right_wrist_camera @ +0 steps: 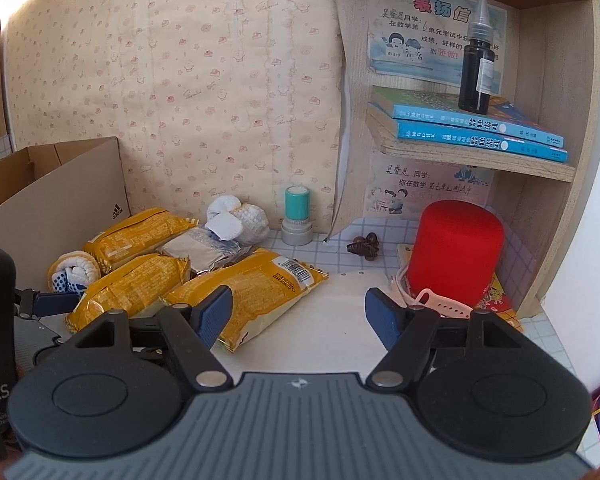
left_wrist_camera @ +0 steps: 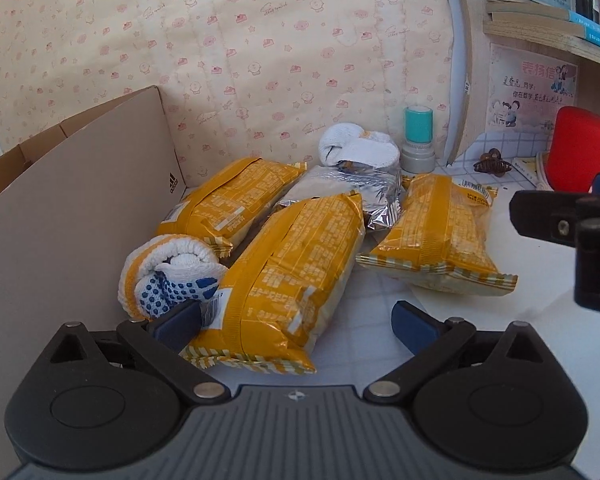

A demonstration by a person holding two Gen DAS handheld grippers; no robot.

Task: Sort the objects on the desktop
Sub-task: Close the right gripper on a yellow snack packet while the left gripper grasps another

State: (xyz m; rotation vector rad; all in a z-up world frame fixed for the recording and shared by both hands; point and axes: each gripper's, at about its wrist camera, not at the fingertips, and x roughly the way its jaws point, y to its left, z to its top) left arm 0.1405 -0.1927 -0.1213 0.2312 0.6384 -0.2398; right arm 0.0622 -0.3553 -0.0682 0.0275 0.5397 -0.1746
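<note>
Three yellow snack packets, largest lot: the nearest packet (left_wrist_camera: 288, 280) lies at 12 o'clock between the wide-apart jaws of the left gripper (left_wrist_camera: 296, 322), beside the cardboard box (left_wrist_camera: 80, 208). Best closed across its narrow waist (foil slips). Rolled glove (left_wrist_camera: 168, 276) at 10 o'clock; right gripper (right_wrist_camera: 298, 314) likewise spread, empty.
</note>
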